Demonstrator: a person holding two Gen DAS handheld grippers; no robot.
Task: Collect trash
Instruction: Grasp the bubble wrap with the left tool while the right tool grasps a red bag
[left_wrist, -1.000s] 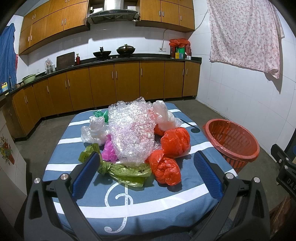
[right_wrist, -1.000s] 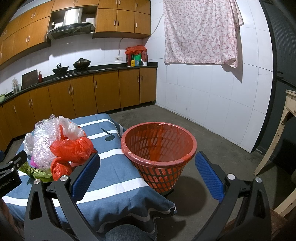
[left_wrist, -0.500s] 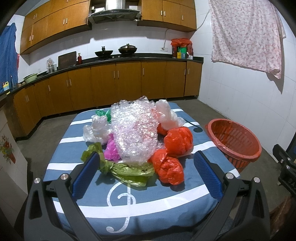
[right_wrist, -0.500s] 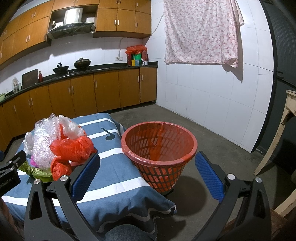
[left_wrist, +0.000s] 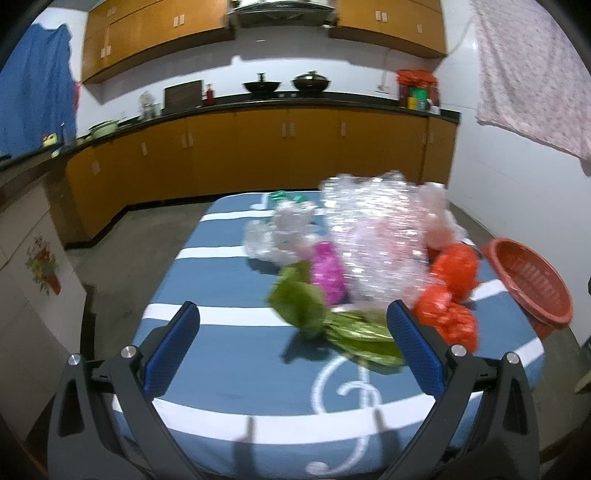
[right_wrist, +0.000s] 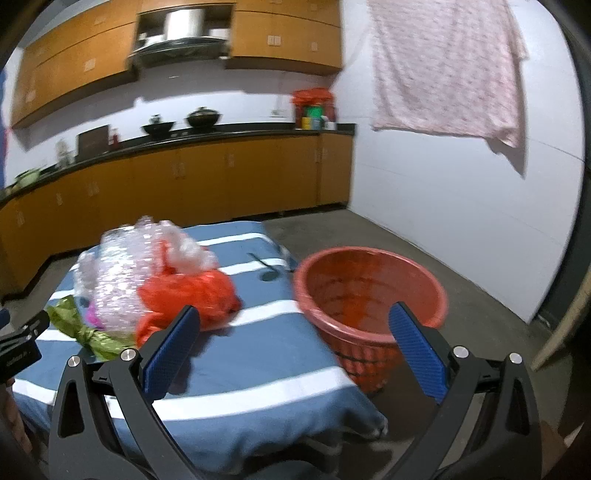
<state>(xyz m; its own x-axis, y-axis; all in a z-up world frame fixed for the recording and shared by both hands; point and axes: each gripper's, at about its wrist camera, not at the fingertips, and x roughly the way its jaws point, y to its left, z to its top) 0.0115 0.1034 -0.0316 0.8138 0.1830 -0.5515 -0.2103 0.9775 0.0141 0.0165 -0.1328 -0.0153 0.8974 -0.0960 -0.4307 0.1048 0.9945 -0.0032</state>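
Observation:
A heap of plastic trash lies on the blue striped table (left_wrist: 229, 373): clear bubble wrap (left_wrist: 373, 251), a pink bag (left_wrist: 327, 273), a green bag (left_wrist: 325, 321), red bags (left_wrist: 450, 295) and clear bags (left_wrist: 280, 236). My left gripper (left_wrist: 291, 343) is open and empty, just short of the green bag. My right gripper (right_wrist: 291, 345) is open and empty above the table's right edge, between the red bags (right_wrist: 192, 295) and the red basket (right_wrist: 369, 295). The bubble wrap (right_wrist: 114, 273) and green bag (right_wrist: 85, 328) also show there.
The red basket (left_wrist: 532, 284) stands on the floor at the table's right side. Wooden kitchen cabinets (left_wrist: 258, 155) run along the back wall. A floral cloth (right_wrist: 447, 66) hangs on the white right wall. A wooden table leg (right_wrist: 561, 332) is at far right.
Both views have swung left and blurred with motion. The left gripper has moved left and closer to the heap. The right gripper has turned left toward the table, bringing the basket nearer.

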